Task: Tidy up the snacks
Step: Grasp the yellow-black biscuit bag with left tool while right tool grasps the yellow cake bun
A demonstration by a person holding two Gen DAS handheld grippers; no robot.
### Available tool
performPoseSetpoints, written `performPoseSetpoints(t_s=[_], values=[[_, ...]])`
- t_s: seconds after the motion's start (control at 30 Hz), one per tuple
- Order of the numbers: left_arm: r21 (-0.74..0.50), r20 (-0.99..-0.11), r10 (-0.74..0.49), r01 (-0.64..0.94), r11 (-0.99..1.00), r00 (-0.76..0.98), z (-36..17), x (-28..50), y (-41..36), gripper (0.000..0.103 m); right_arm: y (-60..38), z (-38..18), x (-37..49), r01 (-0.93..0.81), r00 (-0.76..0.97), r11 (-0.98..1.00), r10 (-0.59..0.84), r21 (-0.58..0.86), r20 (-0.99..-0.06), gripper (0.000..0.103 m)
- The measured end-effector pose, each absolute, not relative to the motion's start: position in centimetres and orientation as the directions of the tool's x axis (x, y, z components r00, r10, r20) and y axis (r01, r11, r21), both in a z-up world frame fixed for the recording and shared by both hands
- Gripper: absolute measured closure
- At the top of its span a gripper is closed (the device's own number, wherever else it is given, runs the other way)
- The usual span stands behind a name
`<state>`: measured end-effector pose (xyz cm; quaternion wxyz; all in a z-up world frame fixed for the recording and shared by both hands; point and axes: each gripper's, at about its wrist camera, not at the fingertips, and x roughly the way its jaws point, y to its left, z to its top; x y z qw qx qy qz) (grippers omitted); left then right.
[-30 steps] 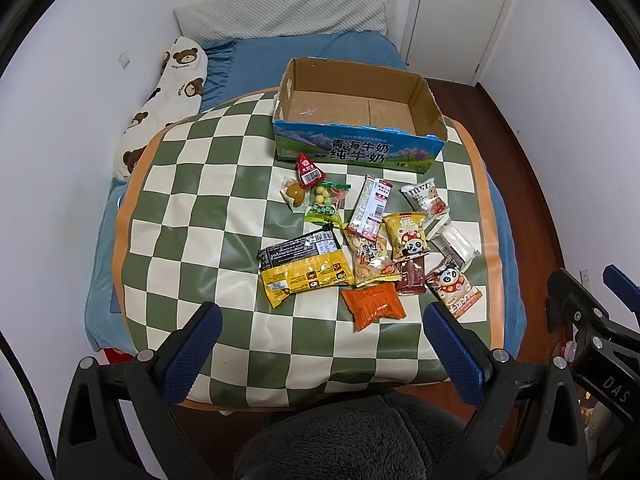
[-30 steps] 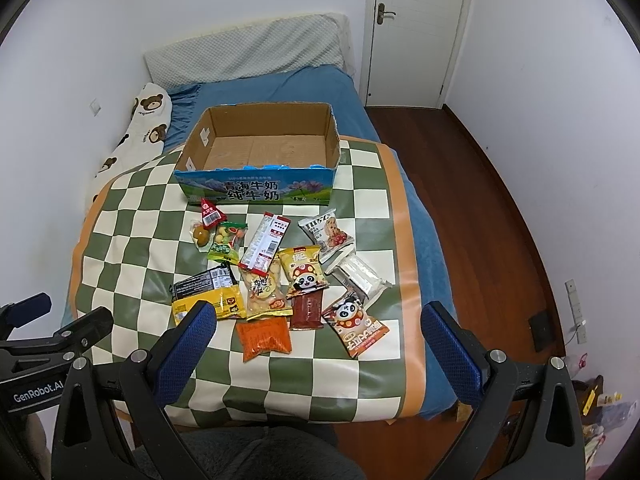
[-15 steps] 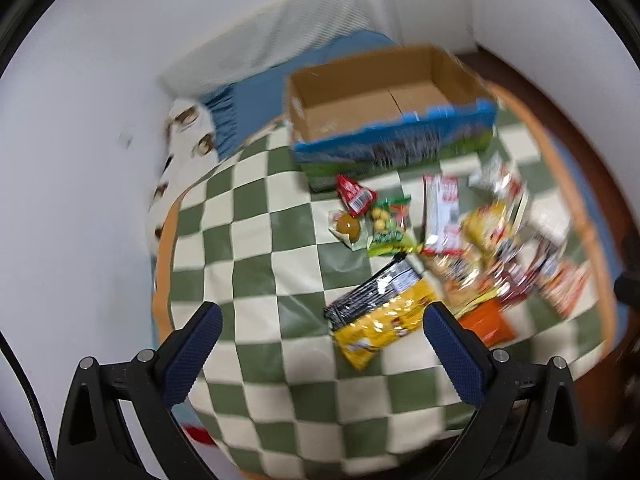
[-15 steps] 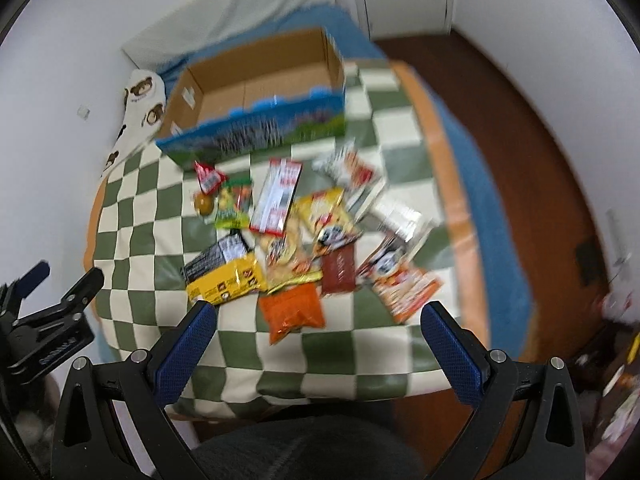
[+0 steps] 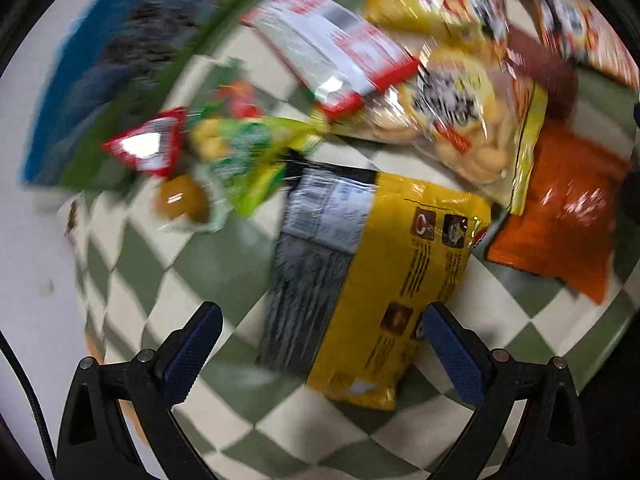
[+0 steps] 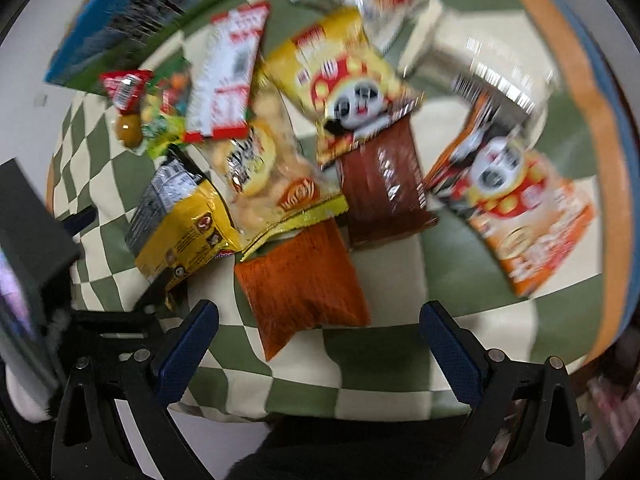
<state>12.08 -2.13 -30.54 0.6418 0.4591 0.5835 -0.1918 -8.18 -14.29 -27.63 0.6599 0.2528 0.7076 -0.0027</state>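
Progress: barely begun; every snack seen lies loose on the checked cloth [image 6: 372, 364], none gripped.
Box [image 6: 132, 16]: blue carton at far edge; inside hidden.
Snacks: about eleven, blur permitting; panda packs [image 6: 352, 92] two, yellow bag [image 5: 384, 276] one, orange pouch [image 6: 300, 284] one.
Left gripper [image 5: 320, 356]: spread wide, straddling yellow bag's near end.
Right gripper [image 6: 320, 354]: spread wide, orange pouch just ahead.

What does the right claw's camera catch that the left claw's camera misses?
Only the right wrist view shows the orange-and-white panda packet in full, the cloth's orange border, and the left claw's body at its edge. Only the left wrist view shows the yellow-and-black bag up close, lying between its open claw. Both show the plain orange pouch, the red-and-white wrapper and the blue carton.
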Motion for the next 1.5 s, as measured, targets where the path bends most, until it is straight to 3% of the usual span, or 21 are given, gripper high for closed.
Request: performPoseSetpoints(t_s=[0.2, 0.27, 0.43, 0.53, 0.63, 0.77, 0.83, 0.97, 1.13, 1.23, 1.4, 1.5], values=[[0.276, -0.949, 0.270, 0.849, 0.450, 0.165, -33.3, 12.0, -4.0, 0.000, -13.9, -28.5, -8.4, 0.385, 0.022, 0.861, 0.350, 0.331, -0.936, 0.006], [0.273, -0.952, 0.251, 0.849, 0.452, 0.173, -33.8, 11.3, -4.4, 0.009, -13.9, -28.1, -8.1, 0.378, 0.033, 0.868, 0.334, 0.321, -0.942, 0.007], [0.261, -0.963, 0.210, 0.767, 0.586, 0.167, -33.0, 10.2, -3.4, 0.016, -14.1, -26.5, -7.0, 0.345, 0.059, 0.891, 0.294, 0.296, -0.954, 0.010], [0.208, -0.978, 0.178, 0.597, 0.775, 0.109, -31.7, 10.9, -0.8, 0.017, -13.9, -25.7, -5.6, 0.308, 0.073, 0.911, 0.263, 0.272, -0.962, 0.011], [0.187, -0.982, 0.183, 0.314, 0.931, 0.042, -31.0, 11.6, 3.1, 0.017, -12.7, -25.4, -3.5, 0.256, 0.079, 0.933, 0.241, 0.253, -0.967, 0.012], [0.128, -0.992, 0.126, -0.055, 0.990, -0.031, -30.9, 11.6, 8.6, 0.017, -10.5, -25.8, -0.4, 0.169, 0.068, 0.963, 0.200, 0.209, -0.977, 0.014], [0.072, -0.996, 0.063, -0.142, 0.987, -0.061, -31.5, 11.2, 10.0, 0.017, -9.2, -26.9, 0.9, 0.130, 0.045, 0.975, 0.178, 0.182, -0.983, 0.015], [0.026, -0.997, 0.019, -0.095, 0.995, -0.073, -33.0, 10.0, 9.8, 0.012, -8.0, -28.9, 2.6, 0.108, 0.003, 0.986, 0.127, 0.127, -0.992, 0.023], [0.069, -0.991, 0.076, 0.068, 0.995, -0.110, -35.5, 6.8, 7.7, 0.010, -7.7, -30.9, 3.4, 0.125, -0.024, 0.986, 0.109, 0.106, -0.994, 0.033], [0.061, -0.994, 0.064, 0.036, 0.997, -0.083, -35.5, 4.8, 7.7, 0.010, -7.0, -30.6, 2.7, 0.110, -0.023, 0.987, 0.117, 0.114, -0.993, 0.041], [0.027, -0.997, 0.025, -0.022, 0.999, -0.076, -36.5, 3.9, 9.8, 0.010, -6.0, -29.8, 1.8, 0.090, -0.053, 0.973, 0.216, 0.211, -0.975, 0.042], [0.027, -0.997, 0.026, -0.015, 1.000, -0.075, -37.1, 2.3, 9.4, 0.010, -5.8, -30.2, 2.0, 0.106, -0.038, 0.972, 0.215, 0.210, -0.976, 0.037]])
